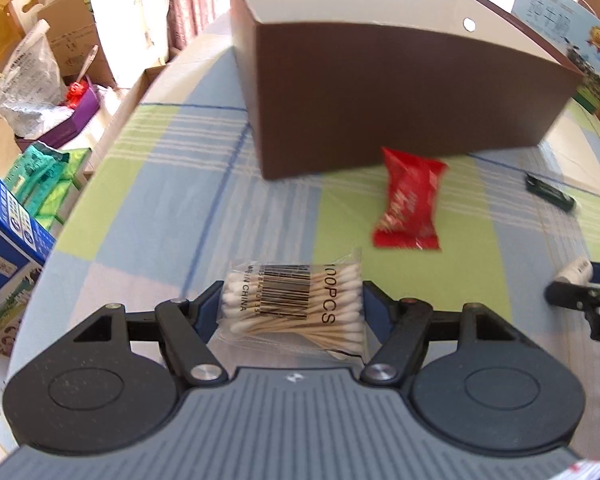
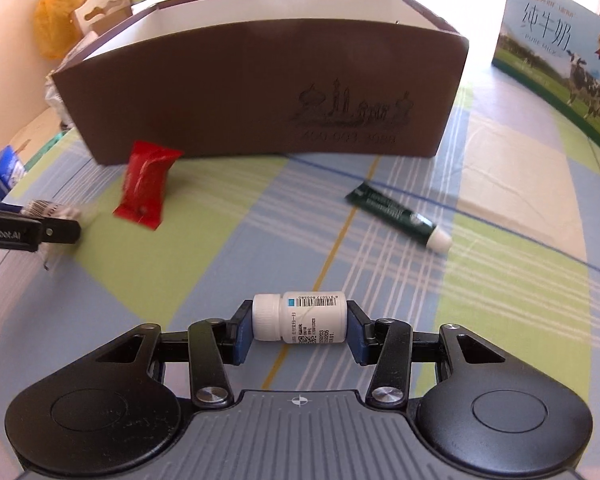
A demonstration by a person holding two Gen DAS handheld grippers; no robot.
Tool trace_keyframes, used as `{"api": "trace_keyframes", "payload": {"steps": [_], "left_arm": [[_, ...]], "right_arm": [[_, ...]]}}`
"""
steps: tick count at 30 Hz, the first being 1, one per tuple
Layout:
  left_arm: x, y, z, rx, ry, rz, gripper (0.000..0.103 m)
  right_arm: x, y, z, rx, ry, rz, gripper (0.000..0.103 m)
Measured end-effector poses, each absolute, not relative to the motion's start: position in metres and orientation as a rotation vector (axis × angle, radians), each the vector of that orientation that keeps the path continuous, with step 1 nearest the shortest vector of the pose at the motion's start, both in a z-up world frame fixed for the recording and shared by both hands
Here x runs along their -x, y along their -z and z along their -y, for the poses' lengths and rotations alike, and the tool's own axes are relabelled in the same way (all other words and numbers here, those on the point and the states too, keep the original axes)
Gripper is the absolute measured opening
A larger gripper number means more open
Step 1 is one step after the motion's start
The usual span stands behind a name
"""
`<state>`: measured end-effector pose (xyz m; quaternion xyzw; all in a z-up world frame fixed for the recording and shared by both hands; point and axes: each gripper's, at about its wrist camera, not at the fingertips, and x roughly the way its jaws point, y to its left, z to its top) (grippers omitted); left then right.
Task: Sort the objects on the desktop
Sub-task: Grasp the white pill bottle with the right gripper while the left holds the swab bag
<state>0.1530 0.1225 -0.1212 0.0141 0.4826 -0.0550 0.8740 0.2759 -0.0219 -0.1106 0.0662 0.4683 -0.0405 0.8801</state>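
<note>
Grippers are working in tandem on a plaid tablecloth (image 2: 500,184), each carrying one item toward a brown cardboard box (image 2: 260,88) that is standing open-topped at the far side, apparently serving as the bin for the sorting.

Left gripper (image 1: 293,304) is pinching a clear packet of cotton swabs (image 1: 296,304) flat across its width, pads pressing on the packet's two short ends so the barcode and "100PCS" print are facing up; the packet is hanging just short of the box's near wall, and the blur suggests it is travelling. Right gripper (image 2: 300,328) is clamping a small white pill bottle (image 2: 300,317) lengthwise, one pad on the ribbed cap and the other on the base, a hold that is keeping the round body from rolling out; the bottle is hovering over the cloth in front of the box.

Waiting their turn are a red snack packet (image 1: 410,200), lying just beside the box's near wall, and a dark green ointment tube (image 2: 396,214) with a white cap, lying farther out from that wall toward the right. A milk carton (image 2: 560,60) printed with cows is standing to the right of the box.

Judging by the load in both grippers and the two items on the cloth, the sort is looking roughly half finished; what the box already contains is hidden.
</note>
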Motion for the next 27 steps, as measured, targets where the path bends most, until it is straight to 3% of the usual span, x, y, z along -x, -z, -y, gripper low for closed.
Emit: {"api": "trace_keyframes", "payload": {"steps": [12,27], "left_arm": [[-0.122,0.087,-0.101,-0.032,0.207,-0.942,0.068],[-0.165,0.005,-0.085,-0.096,0.291,-0.728,0.068]], "right_arm": [[-0.257,0.09,0.034,-0.29,0.005,-0.985,0.044],[-0.301,0.005,0.057,-0.267,-0.12,-0.773,0.044]]}}
